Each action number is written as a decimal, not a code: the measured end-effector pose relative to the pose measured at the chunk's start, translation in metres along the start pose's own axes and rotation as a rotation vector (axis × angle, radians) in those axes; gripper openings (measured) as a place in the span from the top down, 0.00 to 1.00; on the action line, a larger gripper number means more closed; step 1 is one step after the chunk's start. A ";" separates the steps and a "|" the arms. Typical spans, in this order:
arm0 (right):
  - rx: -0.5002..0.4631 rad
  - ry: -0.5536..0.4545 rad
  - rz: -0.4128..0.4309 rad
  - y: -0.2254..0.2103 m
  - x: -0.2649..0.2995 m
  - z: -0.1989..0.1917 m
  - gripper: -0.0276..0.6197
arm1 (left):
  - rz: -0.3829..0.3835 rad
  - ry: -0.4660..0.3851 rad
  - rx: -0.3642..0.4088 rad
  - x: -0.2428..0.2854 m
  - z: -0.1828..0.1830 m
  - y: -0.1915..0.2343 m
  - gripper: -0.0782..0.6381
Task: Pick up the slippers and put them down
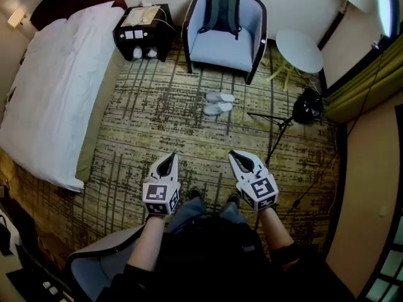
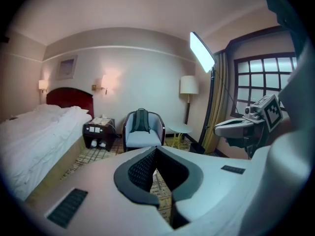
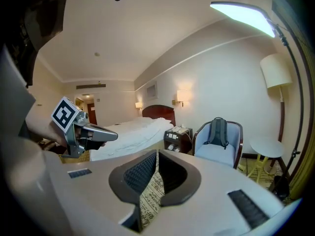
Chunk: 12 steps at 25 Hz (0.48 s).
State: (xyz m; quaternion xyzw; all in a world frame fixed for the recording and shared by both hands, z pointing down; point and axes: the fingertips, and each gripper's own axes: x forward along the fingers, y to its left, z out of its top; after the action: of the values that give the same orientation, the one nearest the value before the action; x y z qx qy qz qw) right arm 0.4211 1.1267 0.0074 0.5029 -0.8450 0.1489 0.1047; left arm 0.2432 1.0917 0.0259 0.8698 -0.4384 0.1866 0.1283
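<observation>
We hold the left claw with its jaws closed on nothing. In its own view the two dark pads meet at the tips, and only a sliver of carpet shows below them. The right claw is the same (pads together at the tips, nothing pinched, a thin strip of patterned carpet seen through the slit). Both claws hang side by side in the air above the carpet, a little apart, each pointing away from us and somewhat down. Our shoes are just behind them on the floor. Each claw also shows at the edge of the other's view.

The slippers are well ahead of the claws and untouched. They are a white pair lying side by side on the carpet, touching or nearly so (we cannot tell which), both with their length across our view. They sit just before the front edge of the chair, nearer its right front leg. A dark backpack leans upright against the chair's back. Left of the chair a black nightstand stands at the carpet's far edge, and the bed runs along the carpet's left edge. A tripod stands on the carpet to the right of the slippers.
</observation>
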 end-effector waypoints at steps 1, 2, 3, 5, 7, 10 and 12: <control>-0.008 0.006 0.009 0.007 0.010 0.002 0.91 | 0.009 -0.002 -0.004 -0.001 0.000 0.011 0.89; -0.015 0.012 0.016 0.013 0.020 0.003 0.91 | 0.017 -0.005 -0.007 -0.003 0.000 0.023 0.89; -0.020 0.016 0.021 0.018 0.031 0.005 0.91 | 0.022 -0.007 -0.011 -0.004 0.000 0.034 0.89; -0.027 0.020 0.027 0.028 0.052 0.010 0.91 | 0.028 -0.002 -0.027 -0.010 0.004 0.057 0.89; -0.039 0.018 0.028 0.041 0.073 0.018 0.91 | 0.034 -0.005 -0.039 -0.018 0.007 0.080 0.89; -0.059 0.009 0.028 0.059 0.100 0.030 0.91 | 0.048 -0.041 -0.002 -0.025 0.006 0.113 0.89; -0.074 0.007 0.037 0.070 0.116 0.039 0.91 | 0.057 -0.056 0.005 -0.029 0.010 0.132 0.89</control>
State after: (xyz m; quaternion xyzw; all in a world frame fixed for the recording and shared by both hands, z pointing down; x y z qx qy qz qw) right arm 0.3034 1.0497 -0.0011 0.4824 -0.8587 0.1212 0.1235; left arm 0.1228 1.0316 0.0124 0.8621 -0.4660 0.1669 0.1086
